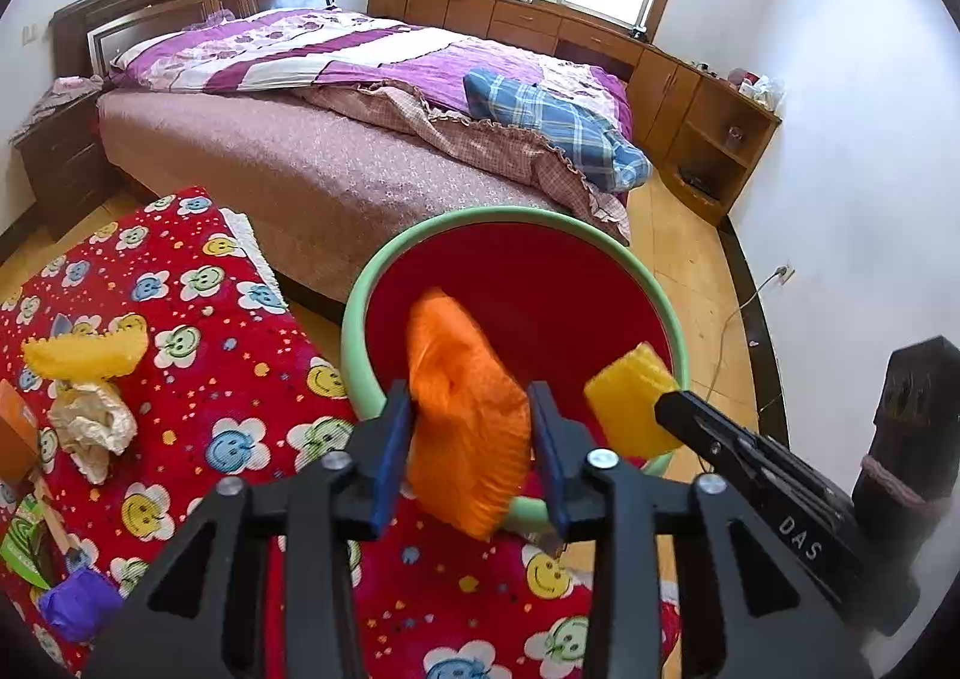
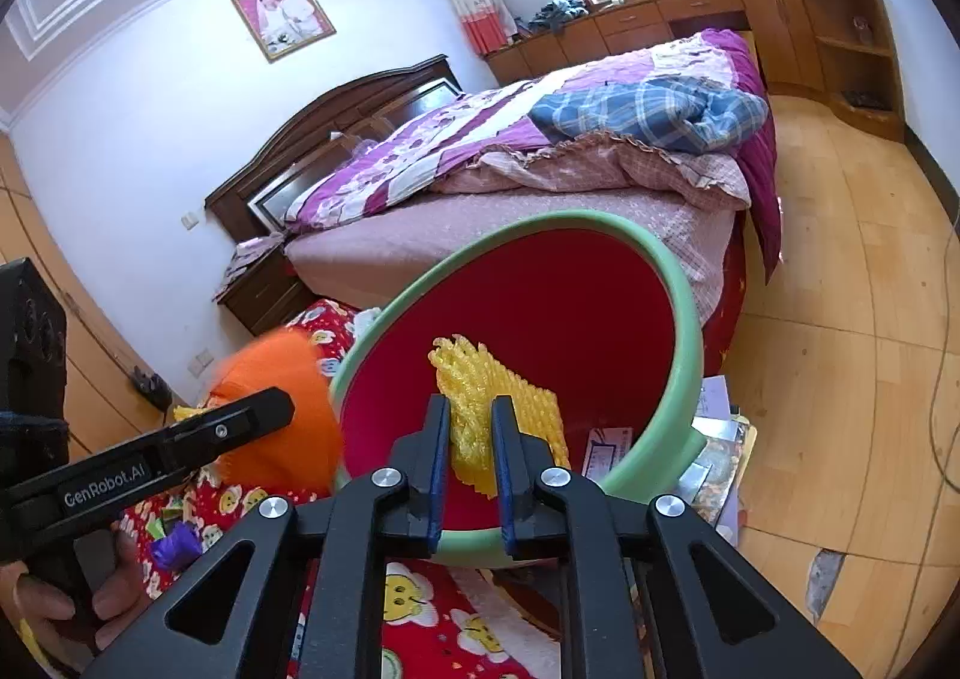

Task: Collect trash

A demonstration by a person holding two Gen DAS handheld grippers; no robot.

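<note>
A red bin with a green rim [image 1: 414, 241] [image 2: 684, 313] stands just past the red smiley-print table [image 1: 198, 373]. My left gripper [image 1: 471, 415] is shut on an orange foam net [image 1: 465, 415] and holds it over the bin's near rim. My right gripper [image 2: 471, 439] is shut on a yellow foam net [image 2: 480, 403], held over the bin's mouth; it also shows at the right of the left wrist view [image 1: 630, 397]. The orange net [image 2: 270, 373] shows at the left of the right wrist view.
On the table lie another yellow foam net [image 1: 84, 352], crumpled paper [image 1: 96, 427], a purple scrap [image 1: 78, 601] and an orange box [image 1: 15, 433]. A bed [image 1: 360, 139] stands behind the bin. Papers [image 2: 720, 451] lie on the wood floor.
</note>
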